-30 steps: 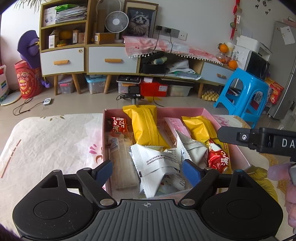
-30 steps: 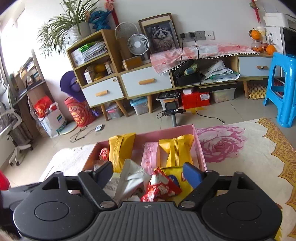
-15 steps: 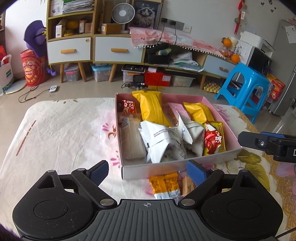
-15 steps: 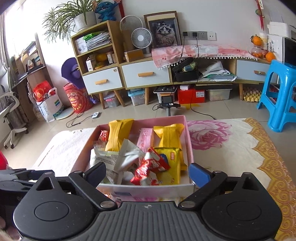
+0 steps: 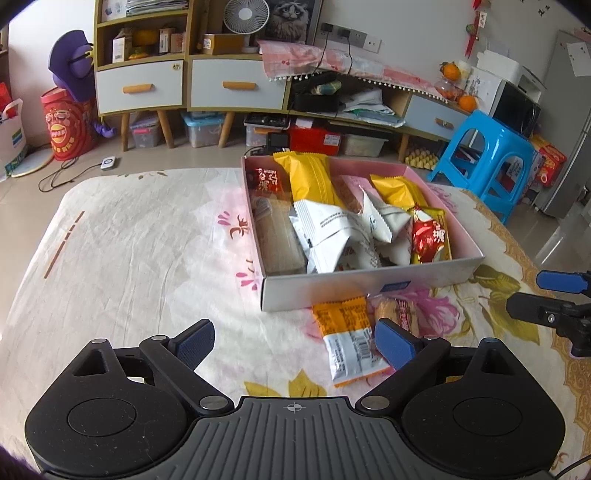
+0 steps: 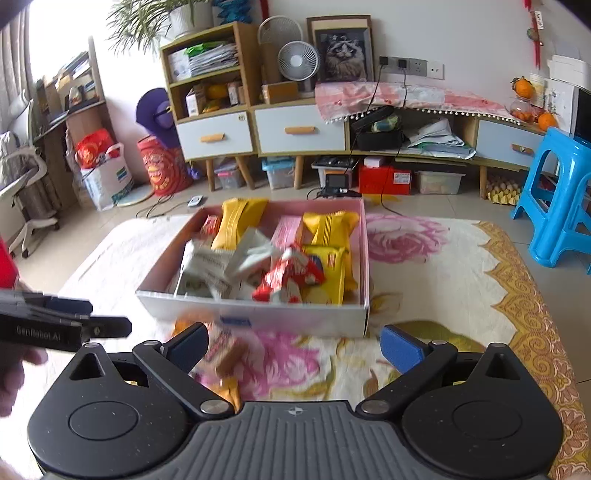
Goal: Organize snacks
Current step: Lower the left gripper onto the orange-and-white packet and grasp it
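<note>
Two snacks, an orange packet (image 5: 347,341) and a biscuit pack (image 5: 397,312), lay on the flowered bench just outside the pink box (image 5: 369,286), which already held most of the snacks. Both the left gripper (image 5: 293,341) and right gripper (image 6: 295,345) had just been opening their fingers, wide apart with nothing between them, so I judged the tidying nearly done.

Bright daylight from upper-left window; fisheye-bent edges; right view motion-blurred.

I'm in a lived-in home living room: a low wooden cabinet (image 6: 258,129) with drawers, a desk fan (image 6: 297,61), a framed cat picture (image 6: 341,50), a potted plant (image 6: 147,16), a blue plastic stool (image 6: 557,199), a tiled floor (image 6: 424,205).
</note>
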`<action>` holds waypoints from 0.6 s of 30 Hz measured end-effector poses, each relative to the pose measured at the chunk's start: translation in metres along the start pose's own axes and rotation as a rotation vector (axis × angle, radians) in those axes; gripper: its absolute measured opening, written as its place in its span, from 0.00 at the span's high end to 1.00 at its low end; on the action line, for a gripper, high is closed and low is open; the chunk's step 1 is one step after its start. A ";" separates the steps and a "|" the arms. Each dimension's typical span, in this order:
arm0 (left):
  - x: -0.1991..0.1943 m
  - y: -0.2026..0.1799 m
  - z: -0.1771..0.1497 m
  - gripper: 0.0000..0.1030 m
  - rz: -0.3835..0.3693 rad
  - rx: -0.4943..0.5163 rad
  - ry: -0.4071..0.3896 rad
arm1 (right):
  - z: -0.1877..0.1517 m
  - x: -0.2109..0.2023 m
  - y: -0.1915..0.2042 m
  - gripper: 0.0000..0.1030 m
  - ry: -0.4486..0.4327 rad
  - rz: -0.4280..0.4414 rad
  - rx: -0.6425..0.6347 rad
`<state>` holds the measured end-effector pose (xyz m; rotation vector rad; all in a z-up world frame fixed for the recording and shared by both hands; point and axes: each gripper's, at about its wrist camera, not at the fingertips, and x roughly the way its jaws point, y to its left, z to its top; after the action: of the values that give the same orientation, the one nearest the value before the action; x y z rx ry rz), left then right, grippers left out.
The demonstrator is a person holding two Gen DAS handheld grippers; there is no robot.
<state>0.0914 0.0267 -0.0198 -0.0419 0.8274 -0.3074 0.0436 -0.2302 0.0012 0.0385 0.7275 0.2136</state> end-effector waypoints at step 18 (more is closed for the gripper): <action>0.038 -0.016 -0.022 0.08 -0.028 0.063 0.044 | -0.045 0.006 -0.004 0.10 0.115 0.011 -0.093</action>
<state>0.0956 0.0020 -0.0599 0.0120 0.8609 -0.3618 0.0188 -0.2352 -0.0366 -0.0585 0.8309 0.2612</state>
